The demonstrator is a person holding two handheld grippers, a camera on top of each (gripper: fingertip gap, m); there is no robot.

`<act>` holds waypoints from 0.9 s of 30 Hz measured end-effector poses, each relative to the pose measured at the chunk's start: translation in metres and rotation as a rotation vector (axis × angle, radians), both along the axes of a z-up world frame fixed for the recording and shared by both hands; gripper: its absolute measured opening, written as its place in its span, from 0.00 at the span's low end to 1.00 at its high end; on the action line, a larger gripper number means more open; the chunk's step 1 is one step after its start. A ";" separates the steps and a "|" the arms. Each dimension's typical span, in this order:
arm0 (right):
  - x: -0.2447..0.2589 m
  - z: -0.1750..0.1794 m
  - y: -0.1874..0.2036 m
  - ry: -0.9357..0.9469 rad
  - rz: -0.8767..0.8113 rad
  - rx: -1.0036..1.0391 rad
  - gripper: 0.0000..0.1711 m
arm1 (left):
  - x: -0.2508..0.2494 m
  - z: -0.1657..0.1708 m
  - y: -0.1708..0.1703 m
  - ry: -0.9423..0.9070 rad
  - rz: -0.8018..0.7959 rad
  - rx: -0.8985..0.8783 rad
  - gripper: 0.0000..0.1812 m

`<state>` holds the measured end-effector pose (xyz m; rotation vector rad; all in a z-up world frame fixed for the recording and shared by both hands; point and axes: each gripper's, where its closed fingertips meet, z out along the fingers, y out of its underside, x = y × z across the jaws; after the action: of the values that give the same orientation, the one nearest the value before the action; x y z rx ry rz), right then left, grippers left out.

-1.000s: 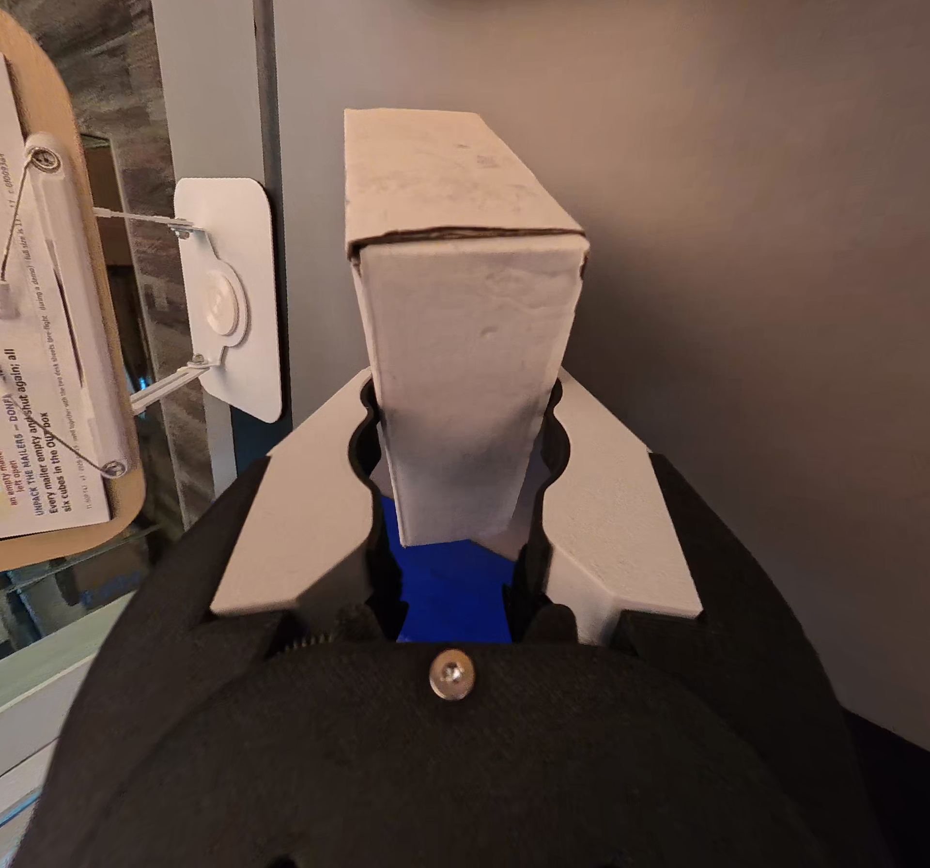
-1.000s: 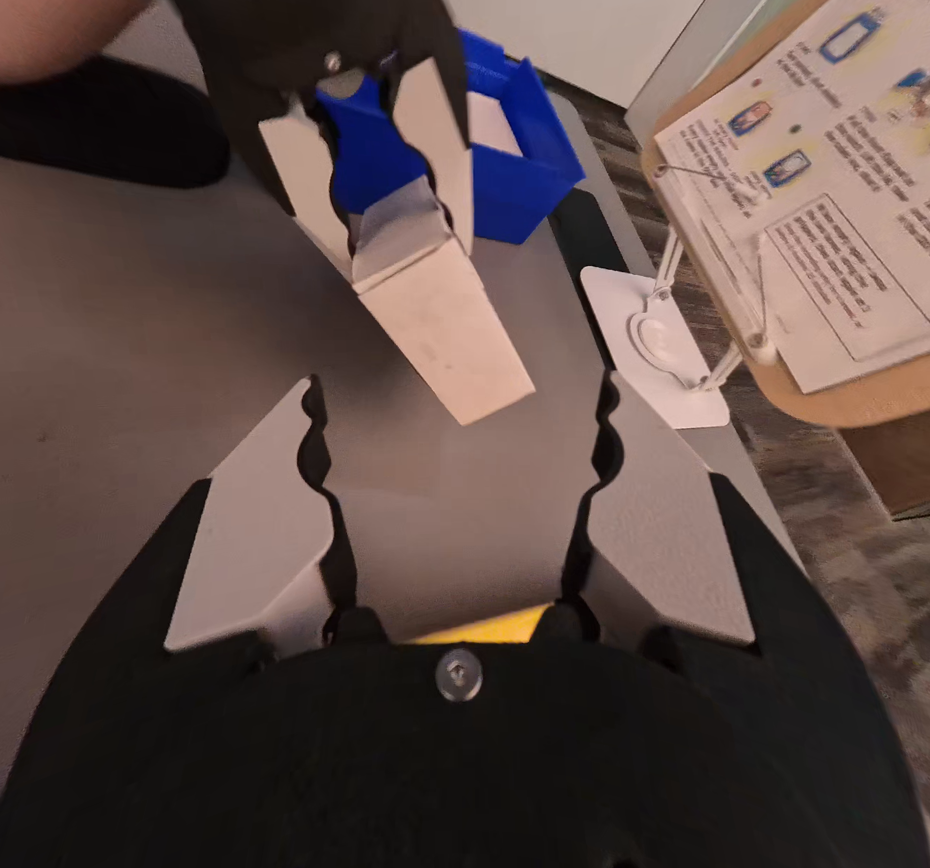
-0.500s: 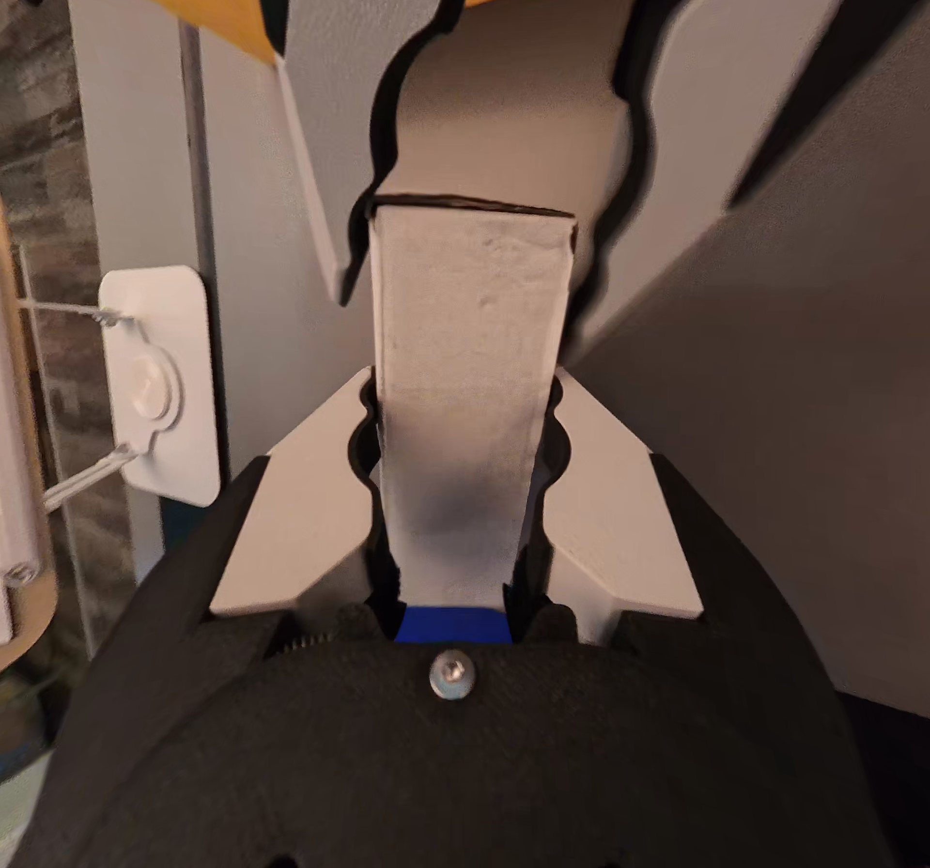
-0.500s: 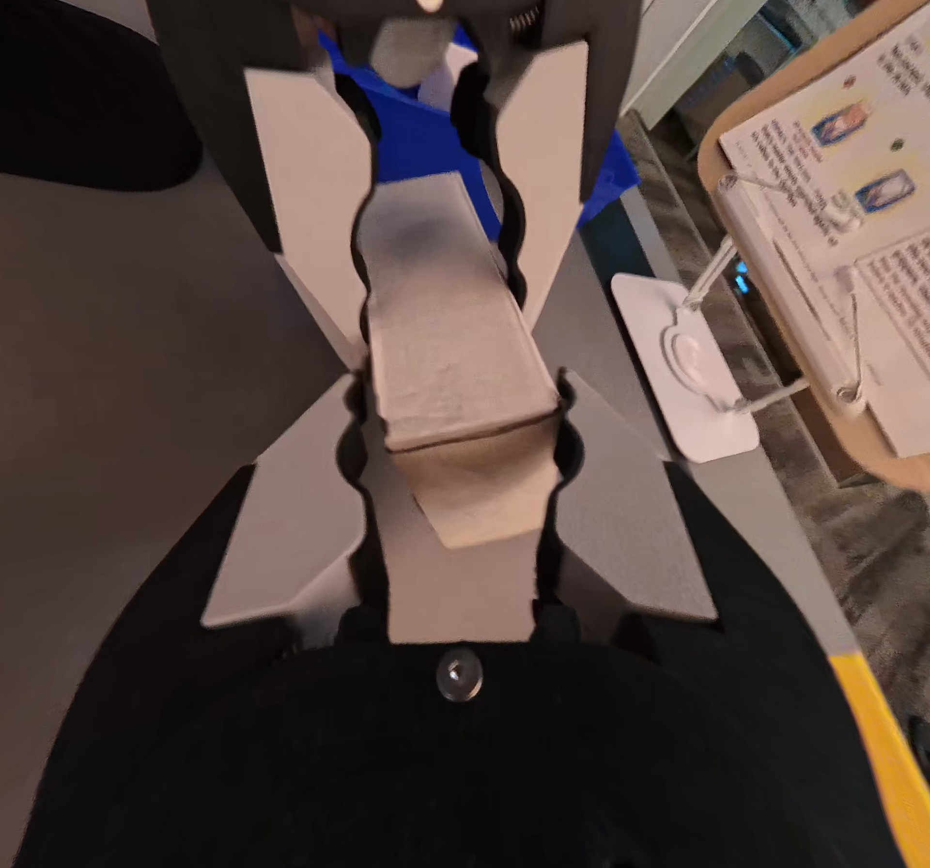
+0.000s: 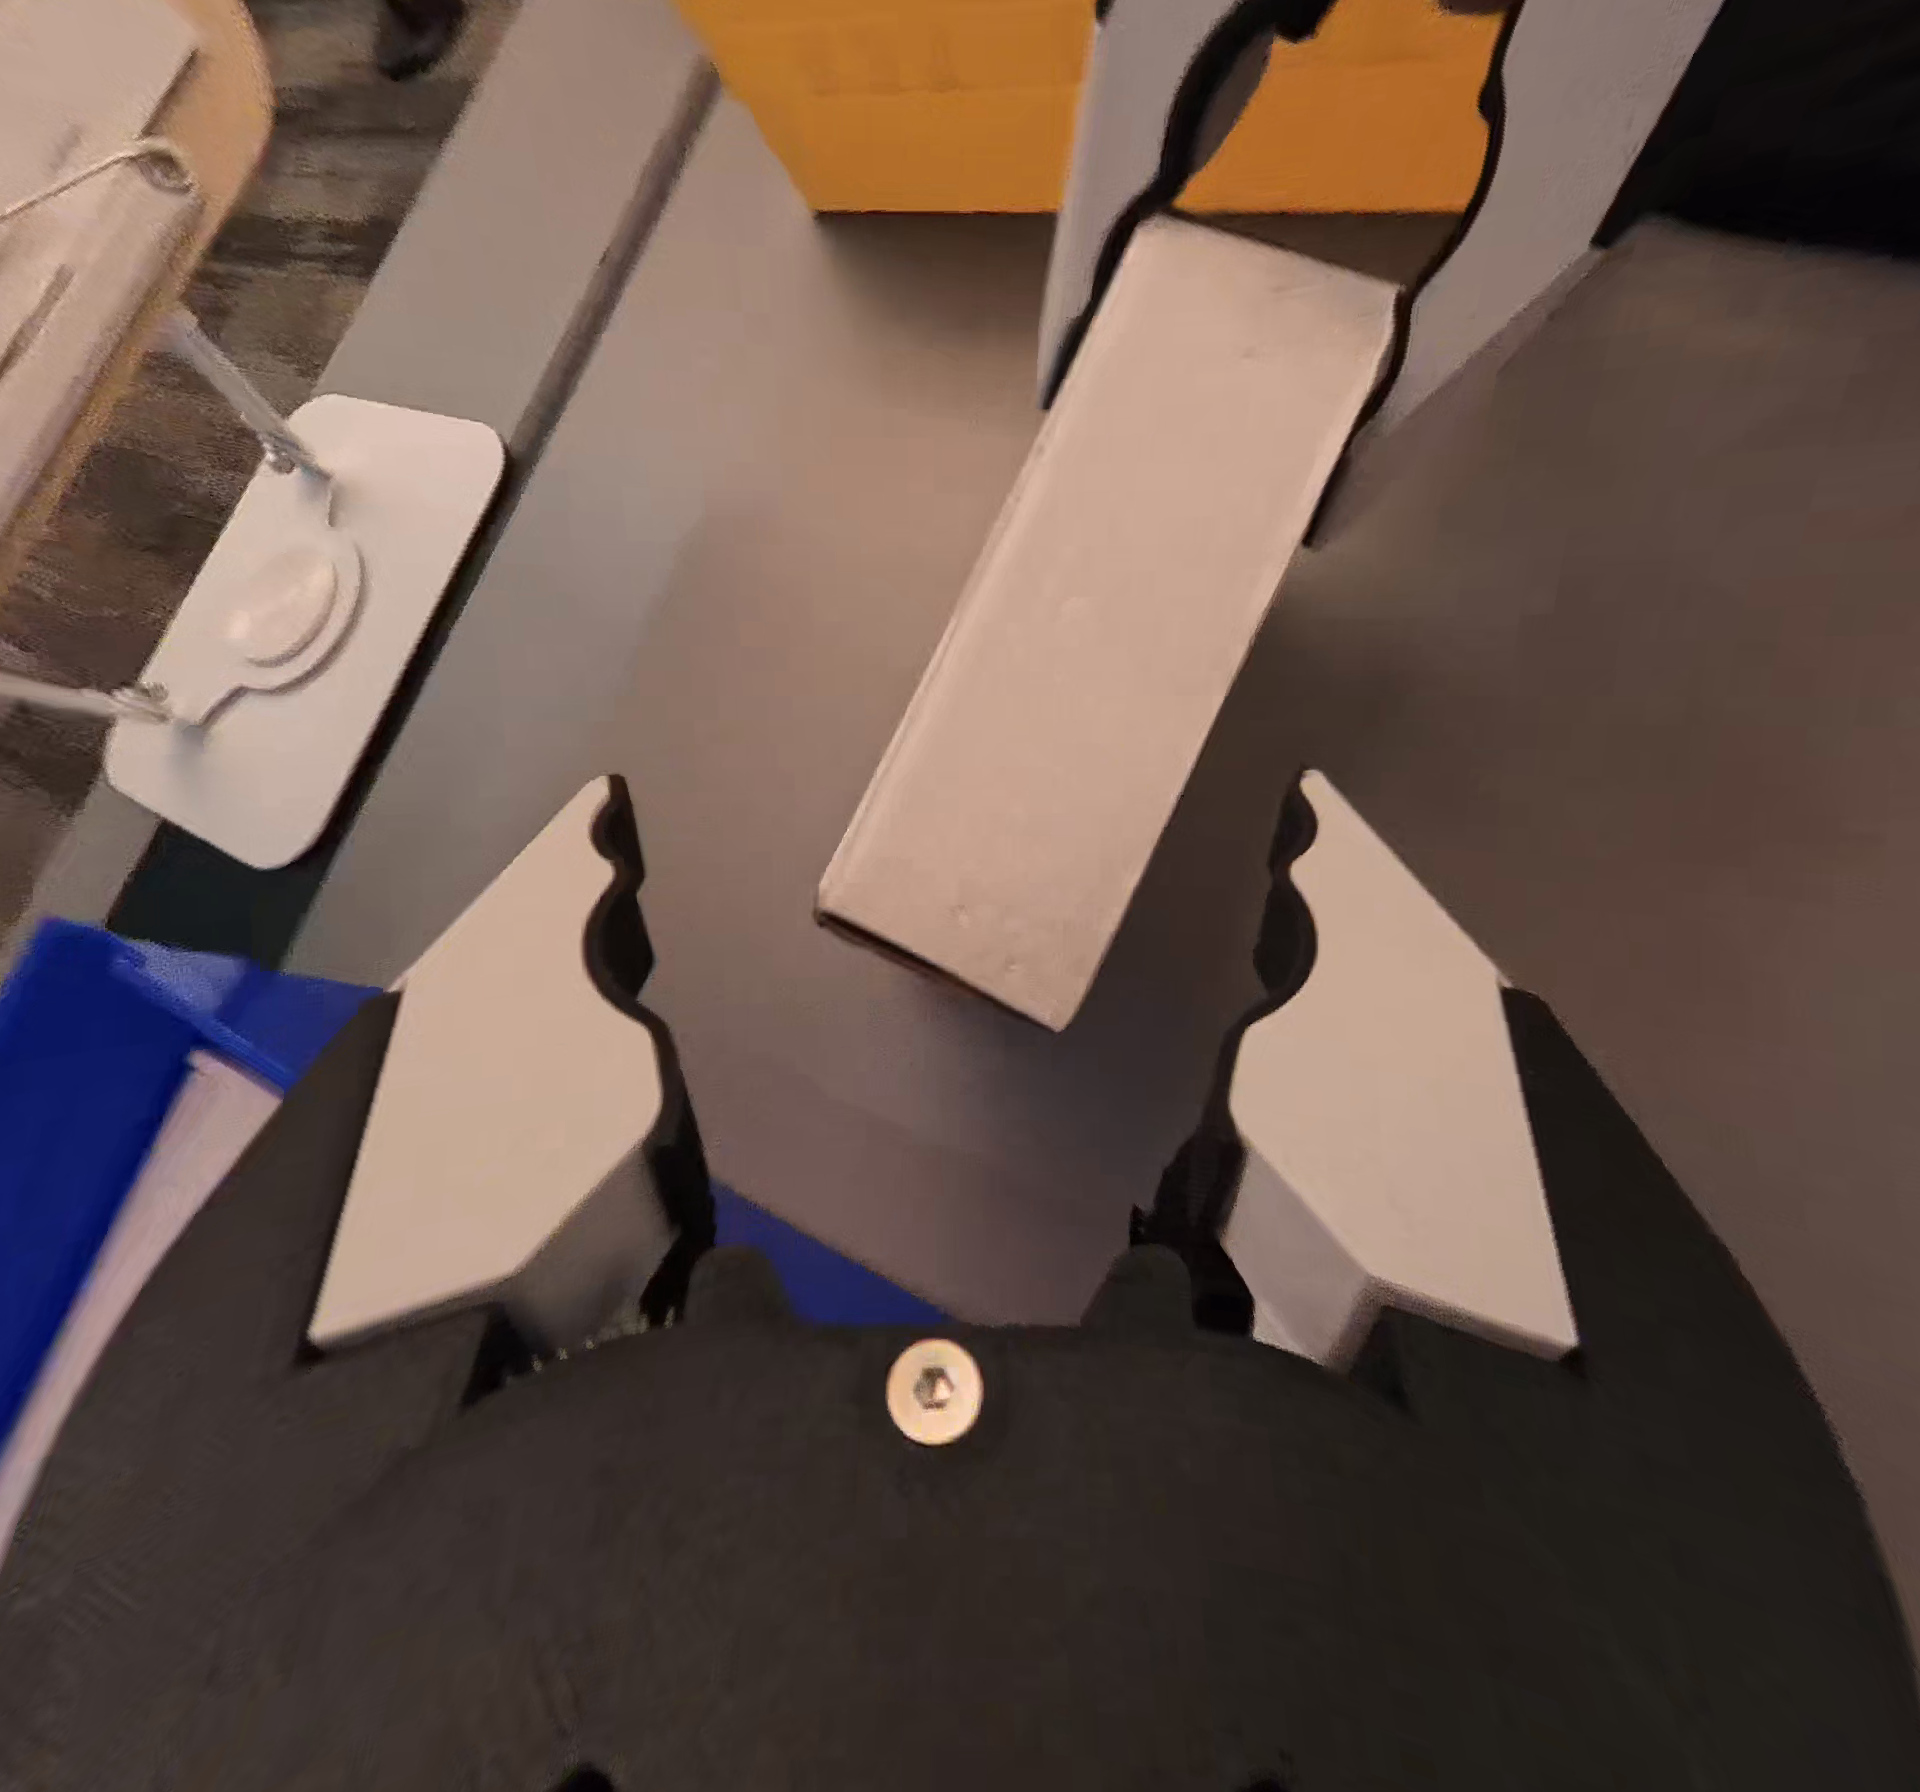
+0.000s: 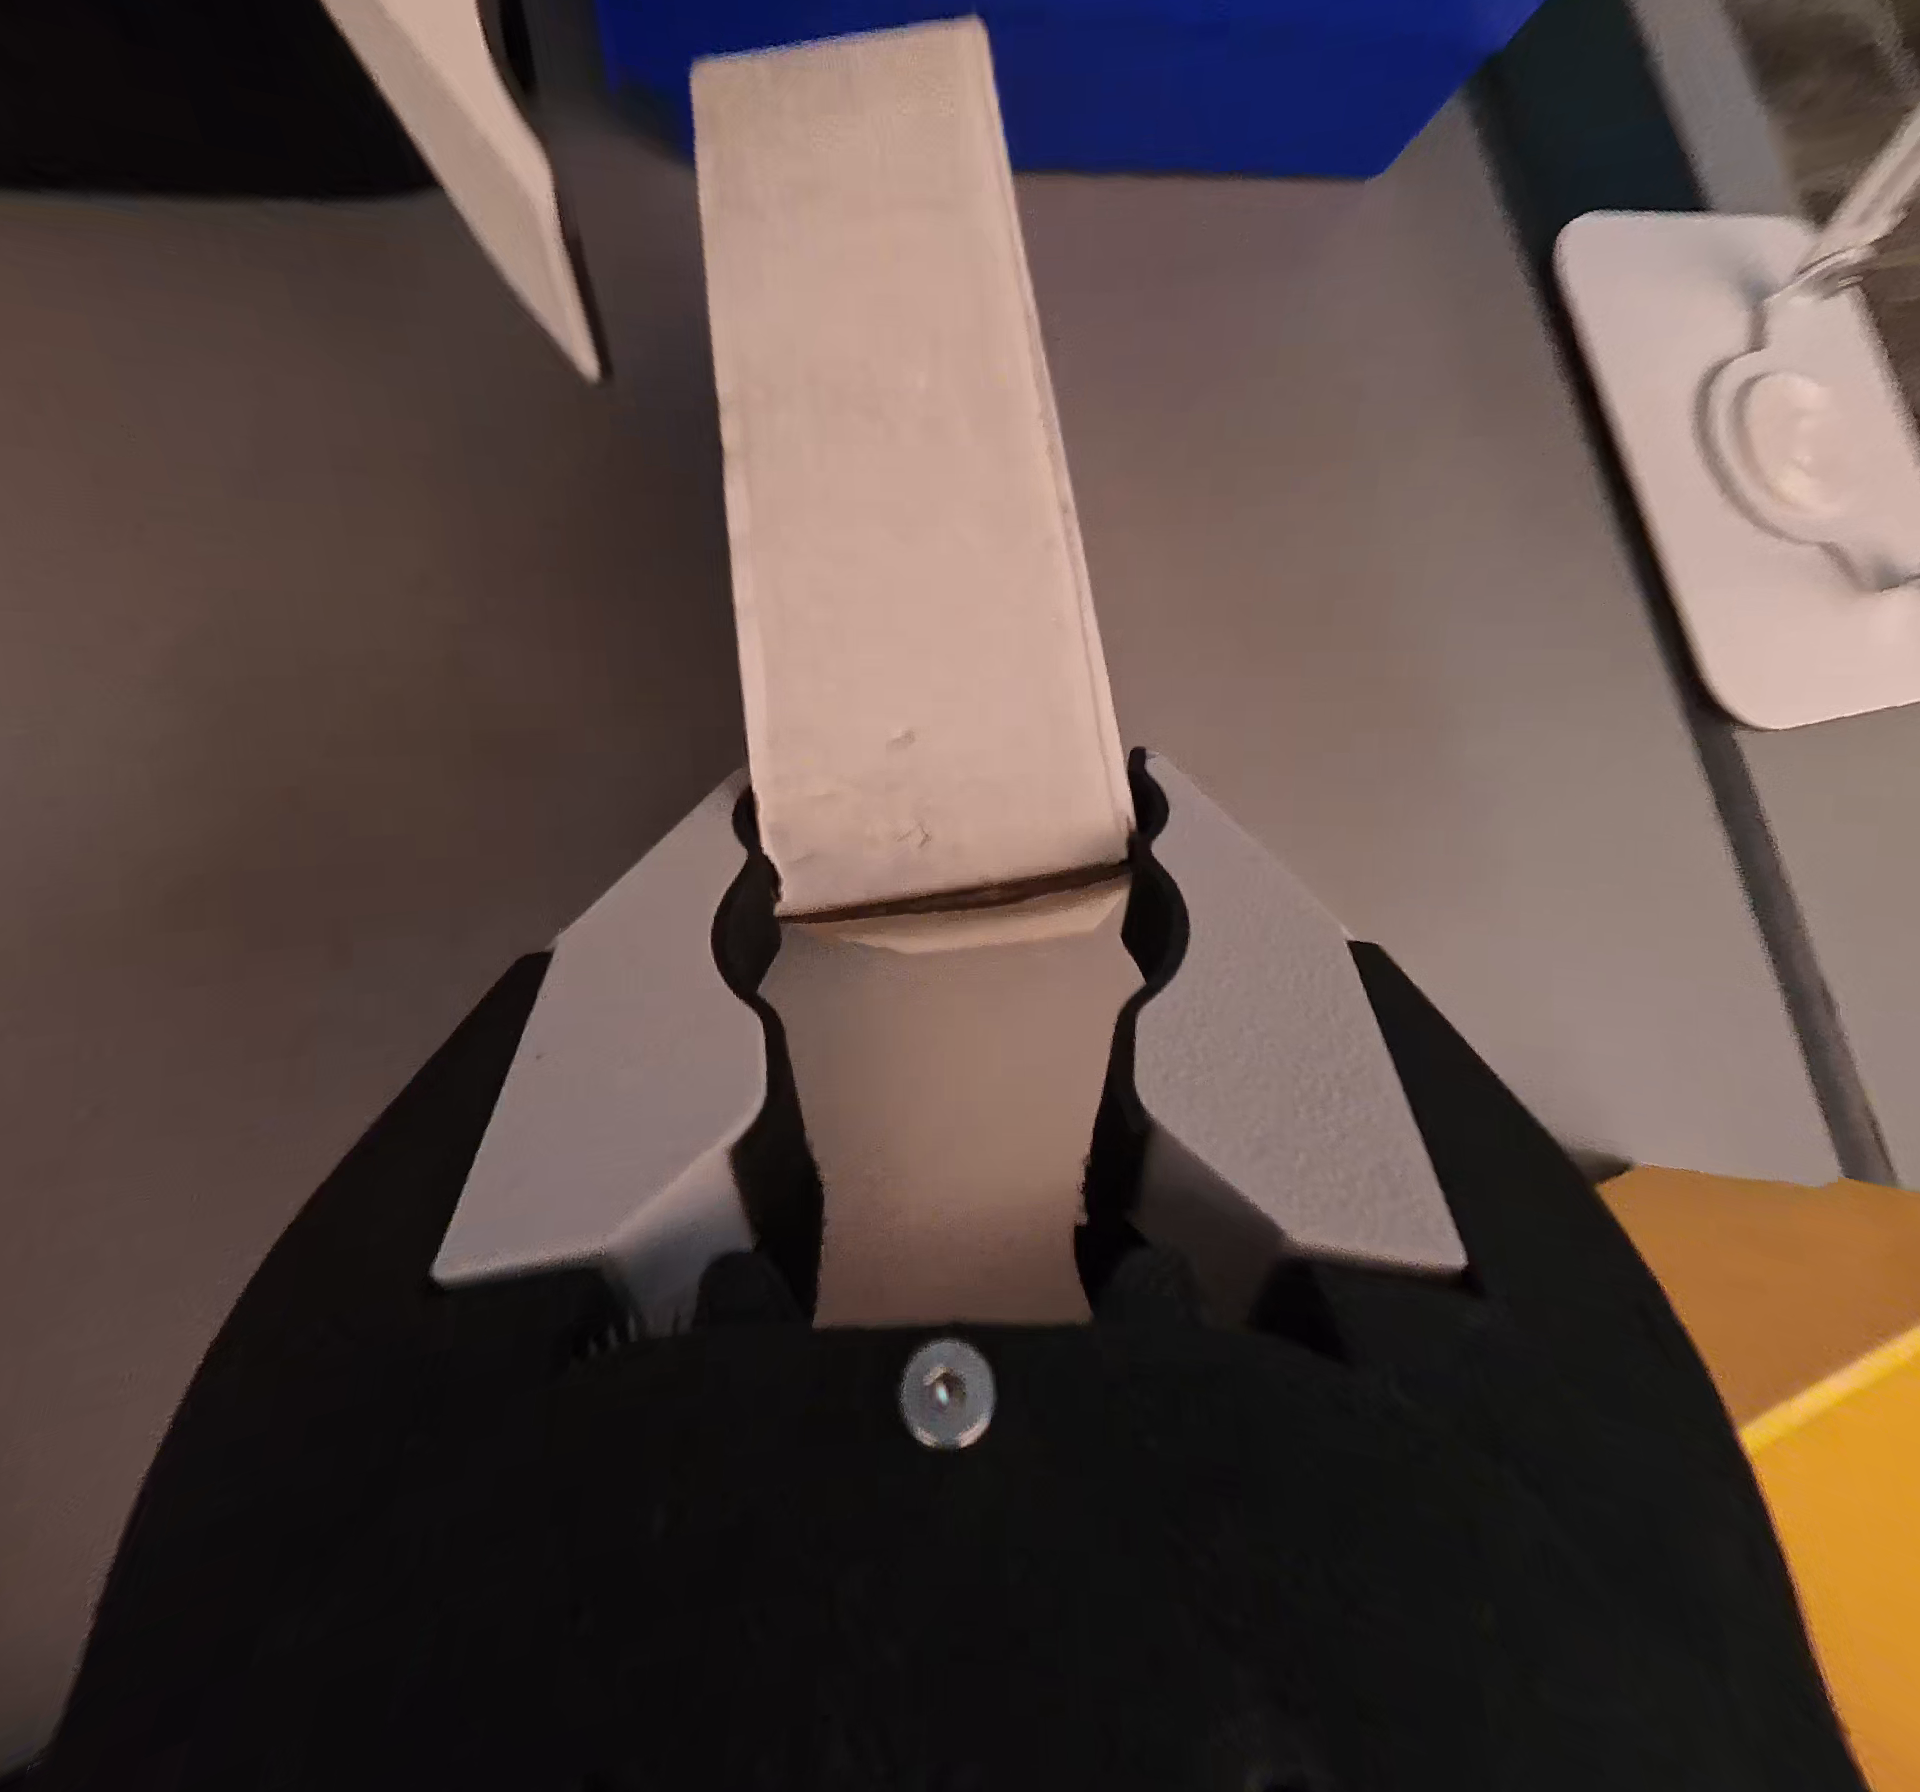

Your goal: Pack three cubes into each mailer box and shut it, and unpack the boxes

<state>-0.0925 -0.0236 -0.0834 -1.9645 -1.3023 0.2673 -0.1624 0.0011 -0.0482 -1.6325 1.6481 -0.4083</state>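
Gripping white box (image 6: 894, 454) by one end, right gripper (image 6: 940, 838) holds it above counter (image 5: 1558, 703); left gripper (image 5: 956, 901) wide open, box's free end just ahead.

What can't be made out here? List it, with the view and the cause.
- Inside of the box: both views, it is shut, so any cubes are hidden.
- Blue bin contents: right wrist view, cut off by the top edge; left wrist view, covered by the left tool.
- Yellow bin interior: left wrist view, its wall and the right tool block it.
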 end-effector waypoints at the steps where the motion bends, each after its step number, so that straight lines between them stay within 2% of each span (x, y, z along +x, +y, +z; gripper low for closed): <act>1: -0.001 -0.005 -0.005 -0.019 0.024 -0.021 0.38 | -0.004 0.000 -0.007 -0.052 0.012 -0.026 0.66; 4: -0.003 -0.008 -0.012 -0.037 0.056 -0.041 0.38 | -0.011 -0.003 -0.027 -0.169 0.014 -0.069 0.66; 8: -0.007 -0.009 -0.022 -0.034 0.126 -0.044 0.38 | -0.014 -0.022 -0.037 -0.166 0.022 -0.020 0.69; 12: -0.012 -0.009 -0.031 -0.052 0.227 0.015 0.38 | -0.007 -0.035 -0.050 -0.188 -0.036 -0.015 0.63; 15: -0.014 -0.009 -0.034 -0.064 0.271 0.047 0.39 | -0.004 -0.047 -0.056 -0.191 -0.089 0.018 0.48; 19: -0.013 -0.004 -0.030 -0.076 0.261 0.092 0.40 | 0.001 -0.044 -0.058 -0.260 -0.106 -0.018 0.45; 21: -0.024 0.016 -0.026 -0.050 0.246 0.182 0.46 | 0.002 -0.042 -0.055 -0.304 -0.100 -0.060 0.45; 24: -0.068 0.050 -0.041 0.055 0.336 0.305 0.41 | 0.001 -0.039 -0.052 -0.356 -0.094 -0.105 0.45; 27: -0.095 0.039 -0.044 -0.077 0.399 0.355 0.34 | 0.000 -0.039 -0.050 -0.369 -0.097 -0.098 0.45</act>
<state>-0.1872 -0.0681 -0.0448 -1.4244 -1.6625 0.1378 -0.1622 -0.0489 -0.0872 -1.4456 1.4473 -0.8002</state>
